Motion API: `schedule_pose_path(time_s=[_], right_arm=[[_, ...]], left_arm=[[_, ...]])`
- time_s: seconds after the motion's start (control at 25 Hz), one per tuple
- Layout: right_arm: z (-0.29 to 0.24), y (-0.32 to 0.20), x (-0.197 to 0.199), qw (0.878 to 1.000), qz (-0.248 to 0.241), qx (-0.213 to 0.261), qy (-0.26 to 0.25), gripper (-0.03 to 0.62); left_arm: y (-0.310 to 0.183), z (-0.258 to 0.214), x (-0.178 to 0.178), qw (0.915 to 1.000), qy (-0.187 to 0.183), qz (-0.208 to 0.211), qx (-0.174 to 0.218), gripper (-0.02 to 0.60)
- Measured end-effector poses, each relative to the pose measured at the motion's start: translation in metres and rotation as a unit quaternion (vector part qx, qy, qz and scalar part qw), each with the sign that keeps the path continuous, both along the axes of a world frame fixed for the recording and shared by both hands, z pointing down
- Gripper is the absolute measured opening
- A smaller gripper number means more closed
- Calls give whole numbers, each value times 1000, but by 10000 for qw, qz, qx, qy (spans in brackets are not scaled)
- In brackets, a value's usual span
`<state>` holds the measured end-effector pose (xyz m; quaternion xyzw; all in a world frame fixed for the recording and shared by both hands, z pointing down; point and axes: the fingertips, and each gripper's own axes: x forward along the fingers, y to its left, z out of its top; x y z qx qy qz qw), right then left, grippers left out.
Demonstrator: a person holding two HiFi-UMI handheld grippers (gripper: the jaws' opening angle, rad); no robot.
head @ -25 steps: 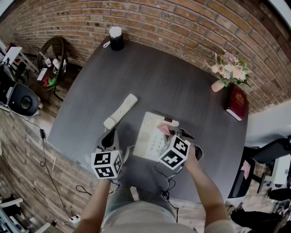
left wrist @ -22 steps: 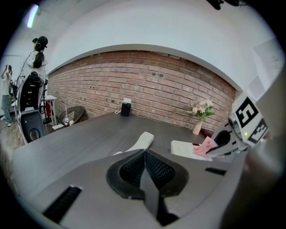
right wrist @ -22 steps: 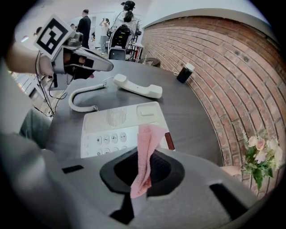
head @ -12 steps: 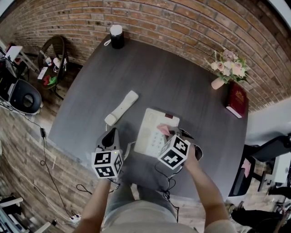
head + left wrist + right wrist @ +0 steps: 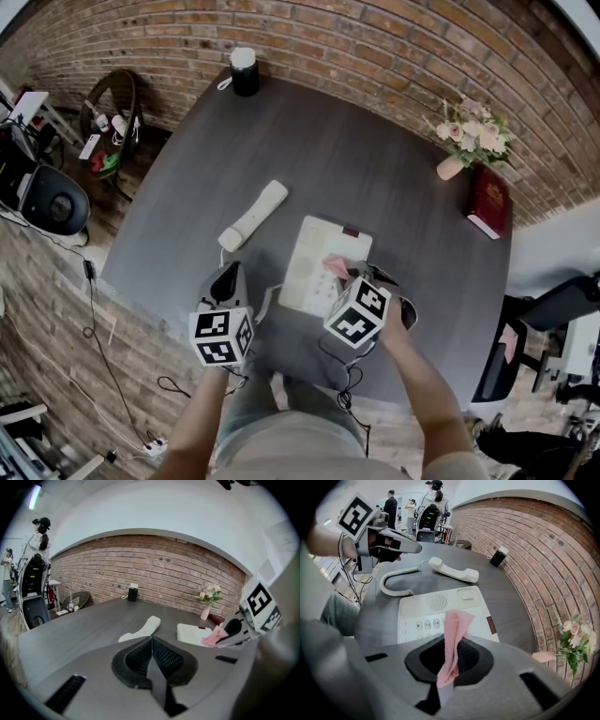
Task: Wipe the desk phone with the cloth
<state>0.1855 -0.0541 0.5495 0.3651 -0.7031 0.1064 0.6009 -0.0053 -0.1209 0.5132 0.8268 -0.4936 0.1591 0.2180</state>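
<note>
Gripping a thin pink woven cloth point(image 5: 453, 627) in the right hand-held gripper point(image 5: 451, 660): jaws clenched on its lower part, free end standing up and forward past the tips

Hovering with it above the keypad side of a flat cream-white desk phone base point(image 5: 436, 603), directly ahead of and below those jaws; cannot tell whether cloth and base touch

Resting under both, a dark grey table point(image 5: 356, 169) with rounded corners

Further ahead of the right hand-held gripper and a little to its left, a cream-white handset point(image 5: 453, 570), off the cradle, flat on the table, apart from the base and tied to it by a coiled cream cord point(image 5: 393, 582)

In the left hand-held gripper point(image 5: 151, 639), nothing: jaws pressed together, tips aimed toward the handset's nearer end, base just to its right

Far ahead and to the right of the right hand-held gripper, a small pink vase of pale flowers point(image 5: 464, 145) beside a dark red book point(image 5: 489, 208), near the table edge

Far ahead of the left hand-held gripper, a black cylinder with a white top point(image 5: 244, 73), close to the red brick wall point(image 5: 375, 47)
</note>
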Motion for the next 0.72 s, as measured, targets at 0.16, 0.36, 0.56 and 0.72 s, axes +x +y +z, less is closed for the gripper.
schedule_pose_path(time_s=[0.16,0.36,0.56,0.72], right_arm=[[2,5,-6,10000,-13,-24,-60,23],[4,9,-8,10000,-15,-31,-45,23],[5,15,-10,10000,1,-82,-32,23],[6,19,-12,9999,5,-105,-45,23]], left_arm=[[4,1,-4,10000,5,-18,-7,6],[7,1,-6,10000,8,-26,-13,6],[12,2,-8,10000,17,-19,-10,6],[13,2,-11,10000,24,-28,-18,6]])
